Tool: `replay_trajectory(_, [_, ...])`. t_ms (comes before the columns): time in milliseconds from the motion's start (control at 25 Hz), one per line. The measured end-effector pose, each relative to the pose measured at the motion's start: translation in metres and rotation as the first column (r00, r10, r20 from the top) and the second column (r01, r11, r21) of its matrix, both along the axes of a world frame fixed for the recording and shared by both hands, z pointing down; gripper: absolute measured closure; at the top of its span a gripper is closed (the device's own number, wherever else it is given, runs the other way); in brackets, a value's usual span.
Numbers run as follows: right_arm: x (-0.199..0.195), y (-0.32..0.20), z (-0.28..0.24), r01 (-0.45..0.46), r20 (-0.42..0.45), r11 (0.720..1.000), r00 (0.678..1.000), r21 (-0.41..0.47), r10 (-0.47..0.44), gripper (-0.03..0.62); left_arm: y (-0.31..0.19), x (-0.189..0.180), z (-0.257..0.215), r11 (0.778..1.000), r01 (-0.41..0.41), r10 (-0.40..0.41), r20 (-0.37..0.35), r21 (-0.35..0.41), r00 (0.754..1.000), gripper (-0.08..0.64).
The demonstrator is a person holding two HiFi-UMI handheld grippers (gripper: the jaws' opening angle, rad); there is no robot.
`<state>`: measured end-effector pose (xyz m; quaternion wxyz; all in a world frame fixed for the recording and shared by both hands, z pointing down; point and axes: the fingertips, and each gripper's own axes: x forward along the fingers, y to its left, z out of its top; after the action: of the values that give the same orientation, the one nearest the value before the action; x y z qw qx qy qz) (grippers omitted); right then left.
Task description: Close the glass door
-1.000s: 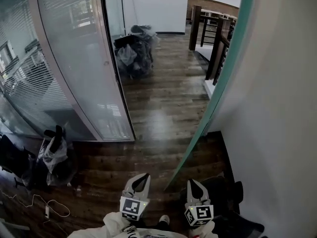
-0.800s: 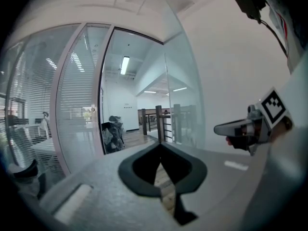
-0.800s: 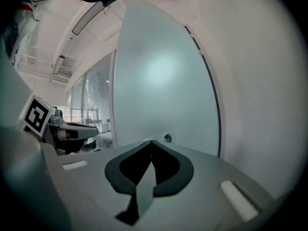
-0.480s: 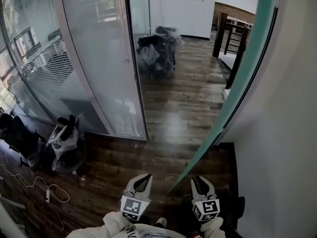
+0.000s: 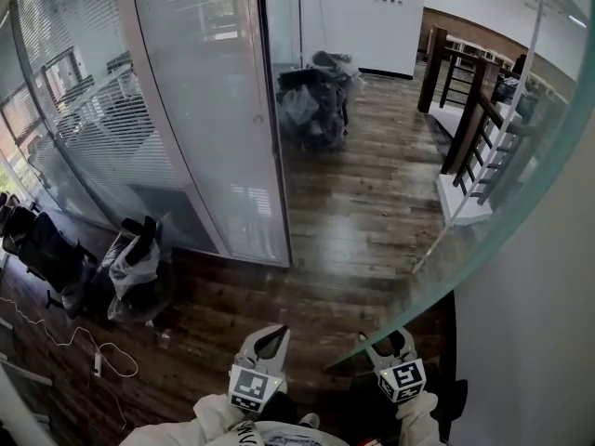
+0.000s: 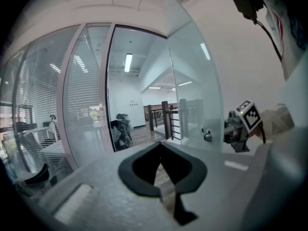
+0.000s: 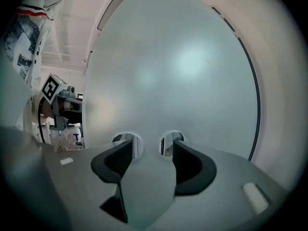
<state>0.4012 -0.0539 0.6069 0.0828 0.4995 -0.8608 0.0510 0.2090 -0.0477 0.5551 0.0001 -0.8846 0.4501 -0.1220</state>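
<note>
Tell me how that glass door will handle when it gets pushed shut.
The glass door looks like one tall rigid pane, so it is probably heavy and slow to start, swinging rather than flexing. Its smooth frosted face may let a push slide; the knob likely offers surer purchase. Being glass, it could crack if slammed.

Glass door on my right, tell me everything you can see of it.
The glass door is a tall frameless pane, pale green at the edge and hazy on its face, swung partway open beside the white wall. The stair railing shows through it. Two round fittings sit in its face. The right gripper is right there, jaws opening, clamped on nothing.
</note>
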Motion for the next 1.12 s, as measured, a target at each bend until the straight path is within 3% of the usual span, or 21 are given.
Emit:
replay_trajectory(200, [-0.009, -0.011, 0.005, 0.013, -0.017, 1.000, 1.000, -0.009, -0.013, 0.405, -0.010, 0.006, -0.001, 0.999, -0.034, 0.034, -0.001, 0.002, 0.999, 0.558])
replay_trajectory(320, [-0.011, -0.017, 0.003, 0.023, 0.045, 0.999, 0.999, -0.032, -0.021, 0.451, -0.017, 0.007, 0.001, 0.999, -0.047, 0.047, -0.003, -0.002, 0.999, 0.558])
replay_trajectory(400, [-0.013, -0.018, 0.002, 0.028, 0.073, 0.999, 0.997, -0.035, -0.025, 0.456, -0.020, 0.007, 0.002, 0.999, -0.054, 0.054, -0.005, -0.005, 0.999, 0.558])
replay_trajectory(640, [-0.019, -0.026, 0.002, 0.004, 0.037, 0.999, 0.999, -0.044, -0.002, 0.465, -0.034, 0.006, 0.000, 0.997, -0.074, 0.074, -0.016, 0.000, 0.997, 0.558])
replay_trajectory(1120, [-0.045, -0.062, 0.002, -0.027, 0.045, 0.998, 0.999, -0.052, 0.029, 0.466, -0.068, -0.017, 0.002, 0.998, -0.063, 0.063, -0.030, -0.006, 0.998, 0.558])
